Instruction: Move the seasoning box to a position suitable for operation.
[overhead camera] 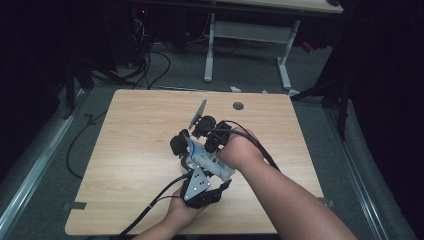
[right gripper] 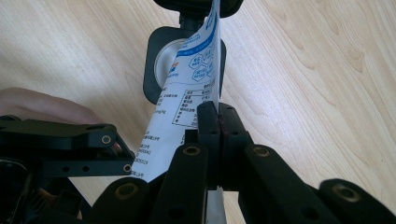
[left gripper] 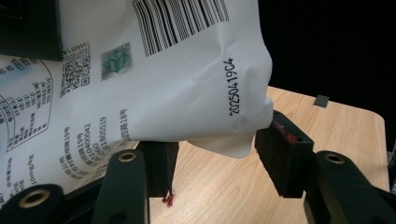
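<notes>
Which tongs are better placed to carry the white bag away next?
Probably the right tongs: they are shut on the white bag's edge. The left tongs stand open, the bag's corner loose between them.

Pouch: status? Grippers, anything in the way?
Right gripper shut on pouch edge, held above table. Left gripper open, jaws either side of pouch's lower corner. Black stand beneath pouch; nothing blocking.
</notes>
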{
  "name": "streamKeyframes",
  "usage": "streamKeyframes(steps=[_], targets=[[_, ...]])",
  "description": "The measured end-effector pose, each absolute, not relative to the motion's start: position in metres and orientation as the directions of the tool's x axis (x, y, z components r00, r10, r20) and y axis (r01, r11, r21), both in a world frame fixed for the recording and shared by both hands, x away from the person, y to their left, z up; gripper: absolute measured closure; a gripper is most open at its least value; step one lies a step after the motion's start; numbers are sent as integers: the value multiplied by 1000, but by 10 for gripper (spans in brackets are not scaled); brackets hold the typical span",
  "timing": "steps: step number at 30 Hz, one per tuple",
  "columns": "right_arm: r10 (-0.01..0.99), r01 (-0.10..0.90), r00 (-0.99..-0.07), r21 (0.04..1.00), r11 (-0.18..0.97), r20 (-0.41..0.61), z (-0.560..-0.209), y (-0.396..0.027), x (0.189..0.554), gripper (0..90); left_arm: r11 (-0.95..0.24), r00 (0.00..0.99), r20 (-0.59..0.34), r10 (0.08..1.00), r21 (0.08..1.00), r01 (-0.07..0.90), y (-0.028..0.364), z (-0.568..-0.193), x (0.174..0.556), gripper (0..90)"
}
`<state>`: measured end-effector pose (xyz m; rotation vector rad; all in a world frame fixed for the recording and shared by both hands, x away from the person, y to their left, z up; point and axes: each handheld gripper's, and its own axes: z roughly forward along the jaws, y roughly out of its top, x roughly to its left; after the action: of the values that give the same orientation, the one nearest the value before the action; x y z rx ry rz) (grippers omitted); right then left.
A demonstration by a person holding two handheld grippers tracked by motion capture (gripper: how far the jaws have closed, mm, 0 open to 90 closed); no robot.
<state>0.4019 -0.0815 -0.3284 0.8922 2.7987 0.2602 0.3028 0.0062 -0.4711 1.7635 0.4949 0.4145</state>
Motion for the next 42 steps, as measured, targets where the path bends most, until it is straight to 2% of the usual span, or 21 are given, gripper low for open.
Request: streamKeyframes(steps=[42], targets=[[580, 545, -803, 225, 807, -136, -329, -78, 403, 899, -197, 848, 18, 529, 975, 103, 8, -468, 302, 506]])
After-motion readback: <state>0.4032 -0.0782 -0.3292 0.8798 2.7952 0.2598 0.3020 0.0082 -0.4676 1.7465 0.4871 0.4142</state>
